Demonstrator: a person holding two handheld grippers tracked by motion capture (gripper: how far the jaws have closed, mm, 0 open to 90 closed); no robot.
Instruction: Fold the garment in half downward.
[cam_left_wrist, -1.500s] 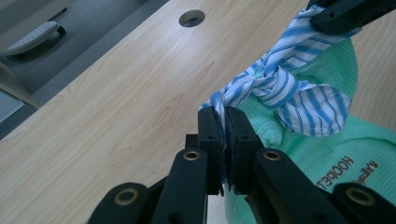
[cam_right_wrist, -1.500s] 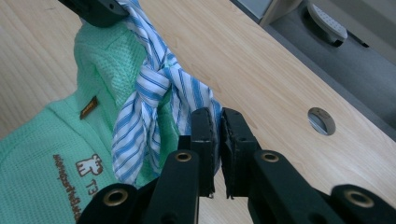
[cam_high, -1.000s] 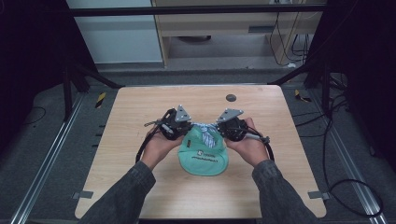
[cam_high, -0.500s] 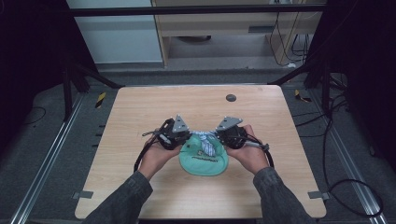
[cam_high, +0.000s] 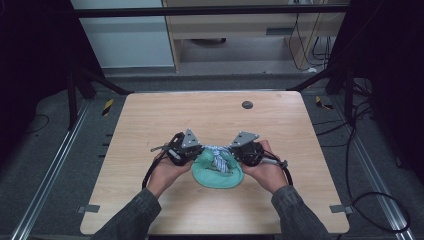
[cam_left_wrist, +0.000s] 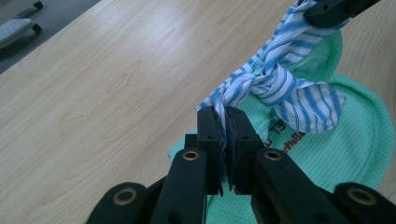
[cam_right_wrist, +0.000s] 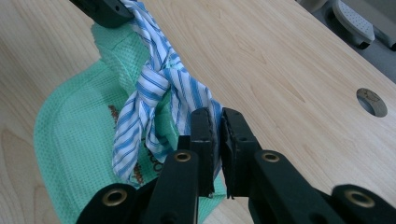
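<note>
Both tongs — left (cam_left_wrist: 223, 122), right (cam_right_wrist: 215, 122) — pinch knotted striped cloth (cam_left_wrist: 280, 88) over waffle-weave green towel (cam_left_wrist: 336, 158).

The table (cam_high: 150, 130) has a light wooden top with wavy grain lines. It is nearly square, with rounded corners. Near its far edge there is a small round dark hole (cam_high: 247, 104) in the wood. A green cloth (cam_high: 218, 176) lies flat on the table, close to the near edge and about in the middle from side to side. The cloth has a bumpy, waffle-like weave and some small brown letters on it. A blue and white striped cloth (cam_high: 218, 158) sits above the green one.
</note>
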